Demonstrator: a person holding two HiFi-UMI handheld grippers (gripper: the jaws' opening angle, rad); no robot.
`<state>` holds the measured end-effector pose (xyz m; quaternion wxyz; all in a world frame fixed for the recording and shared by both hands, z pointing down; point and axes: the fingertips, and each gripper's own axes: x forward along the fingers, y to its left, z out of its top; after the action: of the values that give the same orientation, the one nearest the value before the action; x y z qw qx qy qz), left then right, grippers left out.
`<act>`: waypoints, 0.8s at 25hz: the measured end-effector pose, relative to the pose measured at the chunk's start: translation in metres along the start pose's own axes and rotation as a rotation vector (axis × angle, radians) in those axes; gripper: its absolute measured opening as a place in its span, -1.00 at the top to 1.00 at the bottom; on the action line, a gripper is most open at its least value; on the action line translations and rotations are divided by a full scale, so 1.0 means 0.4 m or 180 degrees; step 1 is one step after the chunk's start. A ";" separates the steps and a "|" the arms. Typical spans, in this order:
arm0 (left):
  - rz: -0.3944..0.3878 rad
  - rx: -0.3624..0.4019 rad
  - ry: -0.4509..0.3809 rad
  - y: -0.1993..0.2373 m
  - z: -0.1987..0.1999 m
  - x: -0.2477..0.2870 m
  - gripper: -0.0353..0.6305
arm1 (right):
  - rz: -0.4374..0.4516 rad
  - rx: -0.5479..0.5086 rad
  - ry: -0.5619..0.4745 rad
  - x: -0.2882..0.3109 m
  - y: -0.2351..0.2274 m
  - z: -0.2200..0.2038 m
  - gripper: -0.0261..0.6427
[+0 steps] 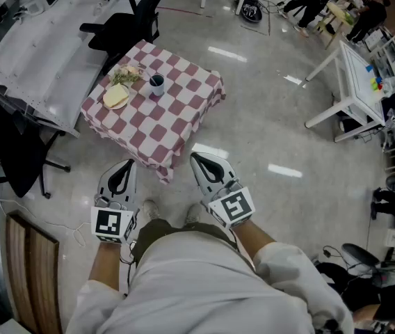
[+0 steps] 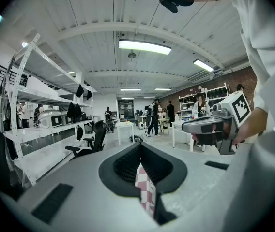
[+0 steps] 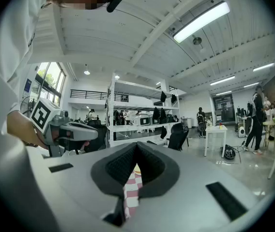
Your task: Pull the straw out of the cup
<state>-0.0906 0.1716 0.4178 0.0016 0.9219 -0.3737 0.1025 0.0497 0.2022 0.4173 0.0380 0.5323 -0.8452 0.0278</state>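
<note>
tablecloth [image 1: 173, 120]: matt checked cloth | floor [image 1: 274, 120]: smooth, glossy | left gripper [image 1: 125, 167]: matt grey plastic | panel [image 1: 34, 270]: wood grain

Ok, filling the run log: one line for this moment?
stage: pre-reach | left gripper: shut, empty | right gripper: shut, empty | cup: on table, untouched

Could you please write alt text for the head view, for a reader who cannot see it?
Seen from above, a person stands on a grey floor holding a left gripper and a right gripper, both shut and empty, a little short of a small table with a red-and-white checked cloth. On it are a dark cup and a plate.
</note>
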 end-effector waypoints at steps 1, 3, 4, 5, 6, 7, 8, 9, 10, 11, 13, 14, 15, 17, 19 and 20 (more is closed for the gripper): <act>0.0002 0.0002 0.0001 -0.002 0.001 0.002 0.88 | -0.0001 -0.0001 -0.0002 -0.001 -0.004 0.001 0.91; 0.0007 0.0007 0.0003 -0.005 0.004 0.006 0.88 | -0.0002 -0.0004 -0.0005 -0.003 -0.011 0.002 0.91; 0.0009 0.0009 0.0004 -0.006 0.004 0.009 0.88 | 0.0000 -0.0005 -0.0006 -0.004 -0.014 0.002 0.91; 0.0013 0.0009 0.0005 -0.008 0.005 0.011 0.88 | 0.0002 -0.0008 -0.0003 -0.005 -0.017 0.001 0.91; 0.0017 0.0008 0.0007 -0.010 0.005 0.013 0.88 | 0.0004 -0.0010 0.0001 -0.006 -0.021 0.000 0.91; 0.0020 0.0006 0.0007 -0.012 0.006 0.016 0.88 | 0.0005 -0.0012 0.0005 -0.008 -0.025 -0.001 0.91; 0.0022 0.0005 0.0007 -0.015 0.006 0.020 0.88 | 0.0006 -0.0013 0.0005 -0.010 -0.029 -0.002 0.91; 0.0023 0.0003 0.0008 -0.017 0.007 0.024 0.88 | 0.0006 -0.0012 0.0000 -0.011 -0.033 -0.002 0.91; 0.0022 0.0002 0.0009 -0.019 0.007 0.027 0.88 | 0.0007 -0.0007 -0.0010 -0.012 -0.037 -0.001 0.91; 0.0020 0.0002 0.0014 -0.021 0.007 0.030 0.88 | 0.0015 0.0011 -0.0029 -0.013 -0.040 0.001 0.91; 0.0012 0.0004 0.0026 -0.027 0.006 0.035 0.88 | 0.0053 0.0086 -0.0066 -0.020 -0.041 0.002 0.91; 0.0009 0.0008 0.0032 -0.030 0.006 0.037 0.88 | 0.0077 0.0125 -0.0076 -0.024 -0.042 0.000 0.91; 0.0010 0.0013 0.0035 -0.032 0.006 0.040 0.88 | 0.0095 0.0151 -0.0079 -0.027 -0.043 -0.003 0.91; 0.0026 0.0017 0.0032 -0.036 0.006 0.047 0.88 | 0.0119 0.0172 -0.0073 -0.034 -0.048 -0.013 0.89; 0.0054 0.0013 0.0032 -0.043 0.005 0.050 0.88 | 0.0146 0.0170 -0.0047 -0.043 -0.053 -0.025 0.89; 0.0072 0.0009 0.0036 -0.046 0.003 0.050 0.88 | 0.0160 0.0170 -0.0034 -0.047 -0.055 -0.030 0.89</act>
<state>-0.0635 0.1711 0.4216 0.0013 0.9170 -0.3839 0.1082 0.0779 0.2108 0.4278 0.0185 0.5119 -0.8575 0.0485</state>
